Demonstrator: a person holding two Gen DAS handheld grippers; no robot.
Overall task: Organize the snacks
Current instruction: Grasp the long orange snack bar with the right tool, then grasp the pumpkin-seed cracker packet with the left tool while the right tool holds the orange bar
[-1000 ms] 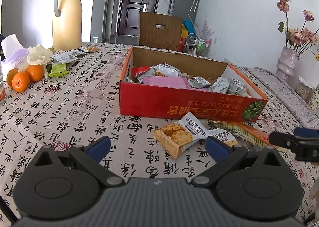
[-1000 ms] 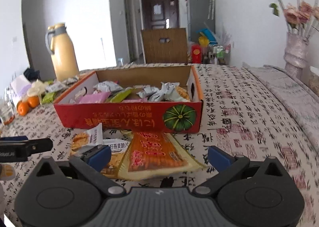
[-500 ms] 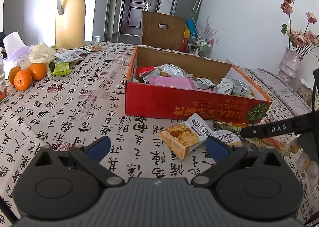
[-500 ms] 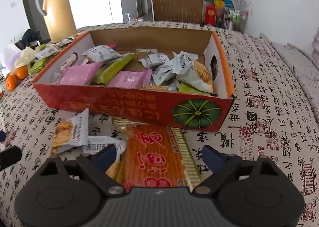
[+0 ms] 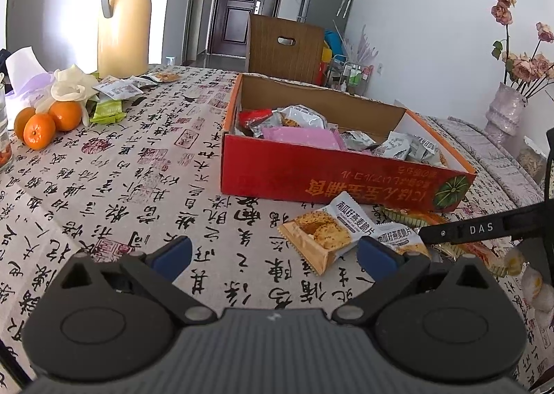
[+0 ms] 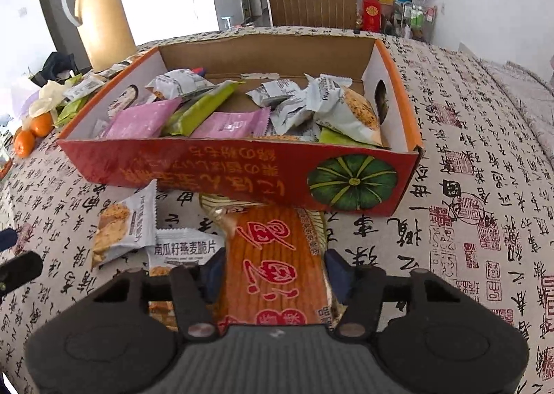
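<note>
A: Landmark is the red cardboard snack box [image 6: 239,165]. What's left of it?

B: Three oranges [image 5: 41,122] and a tall yellow thermos jug [image 5: 124,18], well apart. Left gripper [image 5: 273,252] spread wide, nothing between the pads.

A: In front?

B: Two small white oat-crisp packets [image 6: 123,224] on the calligraphy-print tablecloth [image 6: 467,207], then the long orange snack packet [image 6: 273,255], far end tucked under the box. Right gripper [image 6: 271,271] closing, packet between the blue pads; pads look to be touching its edges, hard to confirm.
</note>
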